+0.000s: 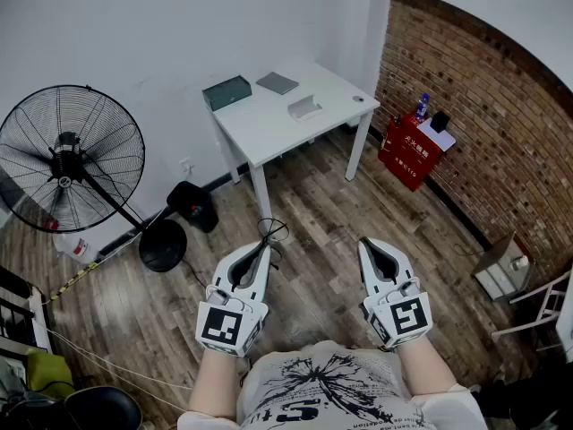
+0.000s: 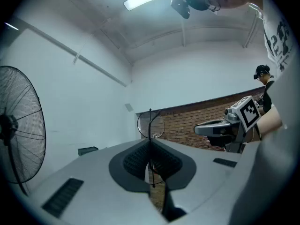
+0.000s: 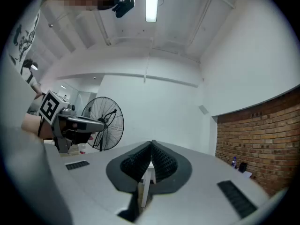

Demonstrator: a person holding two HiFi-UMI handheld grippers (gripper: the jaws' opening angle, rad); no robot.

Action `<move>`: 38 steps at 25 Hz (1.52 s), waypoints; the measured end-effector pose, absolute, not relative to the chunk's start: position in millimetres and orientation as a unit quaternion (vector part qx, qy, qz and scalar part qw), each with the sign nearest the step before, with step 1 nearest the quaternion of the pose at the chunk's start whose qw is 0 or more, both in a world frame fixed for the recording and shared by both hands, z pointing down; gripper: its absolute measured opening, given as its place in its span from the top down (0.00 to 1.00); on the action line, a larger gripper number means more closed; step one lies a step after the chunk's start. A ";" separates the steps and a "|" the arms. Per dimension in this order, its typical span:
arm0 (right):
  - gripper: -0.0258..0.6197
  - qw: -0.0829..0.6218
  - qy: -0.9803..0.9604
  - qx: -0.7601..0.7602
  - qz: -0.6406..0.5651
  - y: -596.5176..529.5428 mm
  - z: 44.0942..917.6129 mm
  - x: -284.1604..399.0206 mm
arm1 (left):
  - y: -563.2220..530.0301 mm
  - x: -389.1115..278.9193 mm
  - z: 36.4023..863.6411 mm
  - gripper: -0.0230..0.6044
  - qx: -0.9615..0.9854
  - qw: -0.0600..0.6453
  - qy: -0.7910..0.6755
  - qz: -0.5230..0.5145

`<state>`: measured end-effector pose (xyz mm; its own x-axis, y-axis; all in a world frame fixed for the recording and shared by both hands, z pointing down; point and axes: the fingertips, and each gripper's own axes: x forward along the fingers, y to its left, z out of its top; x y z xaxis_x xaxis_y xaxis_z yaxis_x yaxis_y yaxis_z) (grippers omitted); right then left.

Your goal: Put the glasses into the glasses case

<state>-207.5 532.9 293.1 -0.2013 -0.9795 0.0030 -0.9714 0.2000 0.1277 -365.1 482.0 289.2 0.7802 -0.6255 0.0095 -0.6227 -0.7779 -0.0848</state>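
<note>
Thin wire-framed glasses [image 1: 271, 233] stick out of the tip of my left gripper [image 1: 265, 245], which is shut on them. In the left gripper view one round lens [image 2: 151, 124] rises above the closed pads [image 2: 140, 159]. My right gripper [image 1: 369, 244] is held beside it, shut and empty; its pads [image 3: 161, 162] meet at the tip in the right gripper view. Both grippers are held level over the wooden floor, well short of the white table [image 1: 269, 133]. On that table lie a dark green box [image 1: 226, 91], a grey flat case [image 1: 277, 82] and a small white open case [image 1: 304, 107].
A big black standing fan [image 1: 67, 159] is at the left, its round base [image 1: 163, 245] near a black bag [image 1: 192, 206]. A red box [image 1: 410, 153] stands against the brick wall at the right. A cable runs over the floor at lower left.
</note>
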 end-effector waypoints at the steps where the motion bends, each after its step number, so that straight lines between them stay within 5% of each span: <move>1: 0.94 0.039 -0.772 0.633 -0.049 531.1 292.0 -206.7 | 479.6 -364.7 289.0 0.94 -0.943 0.038 0.330 -0.018; 21: 0.94 0.038 -0.745 0.666 -0.019 491.6 310.1 -158.1 | 432.7 -319.0 306.1 0.94 -0.949 0.029 0.313 -0.019; 38: 0.94 0.052 -0.818 0.572 0.013 289.5 339.3 79.0 | 277.3 -85.0 320.7 0.94 -0.918 0.045 0.392 -0.039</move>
<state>79.0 289.5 339.3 -0.3397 -0.9351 0.1010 -0.9379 0.3448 0.0384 -85.0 277.3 320.7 0.6893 -0.7236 0.0359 -0.7165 -0.6882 -0.1137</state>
